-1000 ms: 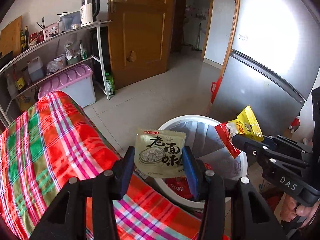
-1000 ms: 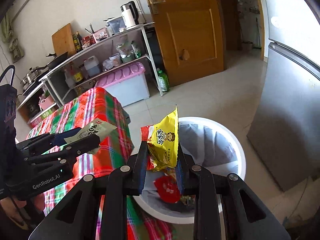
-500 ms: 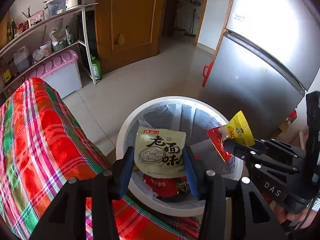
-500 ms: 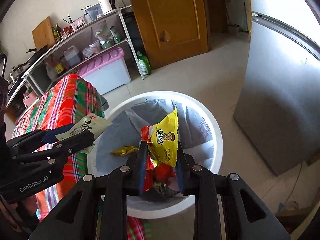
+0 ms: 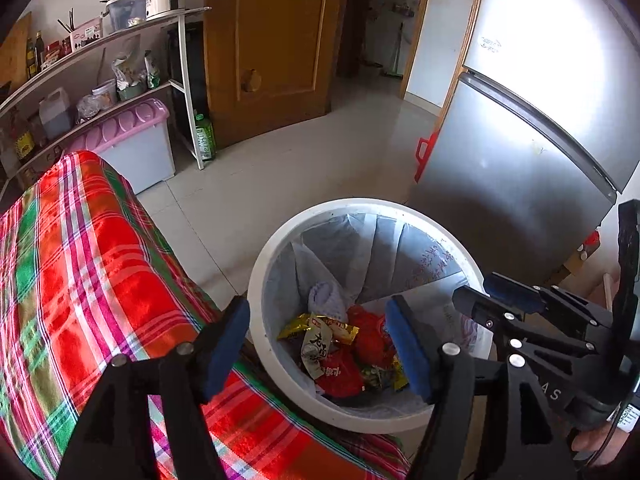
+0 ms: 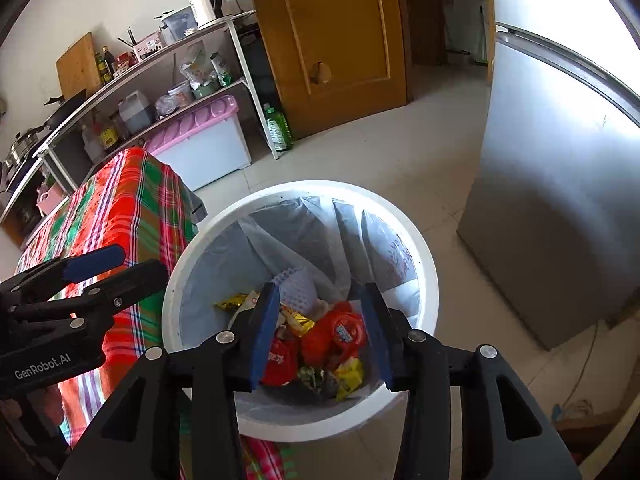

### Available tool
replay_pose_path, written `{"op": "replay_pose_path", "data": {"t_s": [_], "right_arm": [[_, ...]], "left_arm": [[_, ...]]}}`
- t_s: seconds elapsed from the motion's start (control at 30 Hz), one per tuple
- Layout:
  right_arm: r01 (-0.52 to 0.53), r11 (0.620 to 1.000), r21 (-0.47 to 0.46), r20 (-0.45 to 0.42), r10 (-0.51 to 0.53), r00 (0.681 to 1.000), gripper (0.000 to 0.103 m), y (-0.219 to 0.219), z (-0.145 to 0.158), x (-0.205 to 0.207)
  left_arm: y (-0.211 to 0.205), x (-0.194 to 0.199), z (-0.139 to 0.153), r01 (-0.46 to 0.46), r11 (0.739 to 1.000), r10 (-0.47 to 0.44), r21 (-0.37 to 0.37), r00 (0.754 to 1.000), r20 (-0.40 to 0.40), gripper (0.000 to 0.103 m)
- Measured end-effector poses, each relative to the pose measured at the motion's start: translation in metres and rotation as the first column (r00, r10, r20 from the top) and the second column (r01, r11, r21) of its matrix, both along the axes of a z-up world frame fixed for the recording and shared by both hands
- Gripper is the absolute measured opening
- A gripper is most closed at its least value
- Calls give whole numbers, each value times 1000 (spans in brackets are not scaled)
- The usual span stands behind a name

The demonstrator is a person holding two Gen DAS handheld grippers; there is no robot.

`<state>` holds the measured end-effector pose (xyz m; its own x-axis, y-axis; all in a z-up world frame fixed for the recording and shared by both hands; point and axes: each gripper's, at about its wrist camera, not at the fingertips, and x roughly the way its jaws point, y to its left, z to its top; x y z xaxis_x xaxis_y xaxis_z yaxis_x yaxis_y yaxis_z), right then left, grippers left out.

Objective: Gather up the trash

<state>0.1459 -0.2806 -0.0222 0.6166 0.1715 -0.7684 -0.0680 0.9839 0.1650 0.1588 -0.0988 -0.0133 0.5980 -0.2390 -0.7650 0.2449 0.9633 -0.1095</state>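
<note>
A white round trash bin (image 5: 280, 236) with a grey liner stands on the floor beside the table; it also shows in the right wrist view (image 6: 424, 248). Several wrappers lie at its bottom, among them the beige dumpling packet (image 5: 316, 346) and the yellow snack bag (image 6: 350, 374). My left gripper (image 5: 318, 344) is open and empty above the bin's near rim. My right gripper (image 6: 322, 334) is open and empty above the bin. Each gripper shows in the other's view, the right one (image 5: 496, 298) and the left one (image 6: 120, 262).
A table with a red plaid cloth (image 5: 80, 264) borders the bin on the left. A silver fridge (image 5: 532, 128) stands close on the right. A shelf rack (image 6: 152, 64), a pink-lidded storage box (image 6: 200, 132) and a wooden door (image 6: 340, 36) lie beyond.
Both grippers opened over the bin. The beige packet dropped from the left one and the yellow bag from the right one; both now lie in the bin.
</note>
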Motion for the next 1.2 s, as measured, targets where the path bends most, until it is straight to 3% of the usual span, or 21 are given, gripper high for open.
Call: {"op": "replay_pose_path", "data": {"t_s": [0.43, 0.57, 0.87, 1.2], "right_arm": [[64, 997, -41, 129, -58, 990, 44, 11, 31, -43], [77, 995, -55, 169, -67, 983, 44, 18, 39, -59], [91, 993, -79, 209, -73, 975, 44, 32, 43, -92], [102, 992, -74, 209, -84, 974, 44, 37, 39, -115]], "left_arm": [[26, -38, 21, -86, 996, 87, -14, 991, 105, 73], [30, -59, 29, -114, 992, 103, 48, 977, 185, 77], [43, -87, 34, -117, 993, 115, 2, 973, 199, 77], [44, -107, 34, -133, 991, 128, 9, 967, 220, 77]]}}
